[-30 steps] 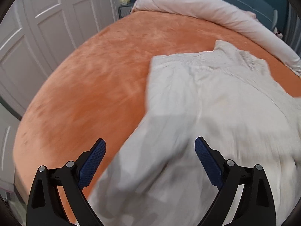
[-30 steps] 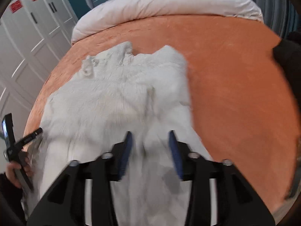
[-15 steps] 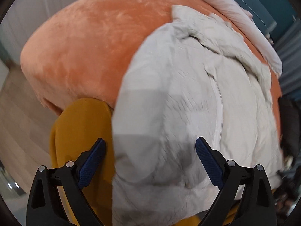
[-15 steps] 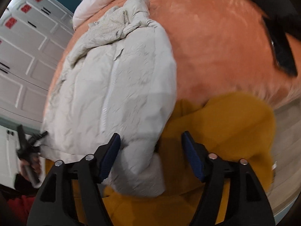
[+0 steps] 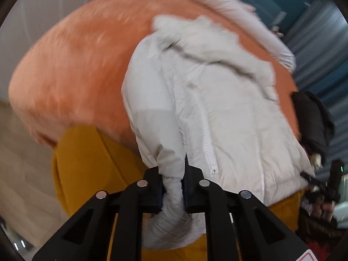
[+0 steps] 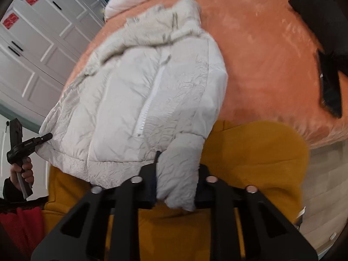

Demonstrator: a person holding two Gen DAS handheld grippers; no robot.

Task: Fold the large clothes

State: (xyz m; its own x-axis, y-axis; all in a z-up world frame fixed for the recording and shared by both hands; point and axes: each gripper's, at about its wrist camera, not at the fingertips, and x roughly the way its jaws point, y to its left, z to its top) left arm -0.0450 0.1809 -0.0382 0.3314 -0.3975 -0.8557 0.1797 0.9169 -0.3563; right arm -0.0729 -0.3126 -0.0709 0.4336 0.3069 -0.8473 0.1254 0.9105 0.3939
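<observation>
Nearest the lens, the left gripper (image 5: 173, 190) is seen with its jaws just closed and pinched on a sleeve cuff of the white puffer jacket (image 5: 228, 113). The right gripper (image 6: 176, 187) has likewise just closed, and the opposite sleeve cuff is pressed between its pads. Both cuffs hang past the jacket's hem, over the mustard-yellow fabric (image 6: 256, 152) draped below the near edge of the bed.

The jacket is laid front-up on the orange bedspread (image 6: 261, 50), zip closed. Its long axis runs from the hem, at the near edge of the bedspread, away to the furry hood (image 6: 174, 19), which points toward the far side. Each sleeve is folded down along the jacket's side.

Right of the jacket, a black garment (image 6: 326, 21) is seen on the bedspread. Beyond the hood, a pale rolled duvet (image 5: 217, 2) lies along the far edge. Left of the jacket, white panelled wardrobe doors (image 6: 39, 43) are visible.
</observation>
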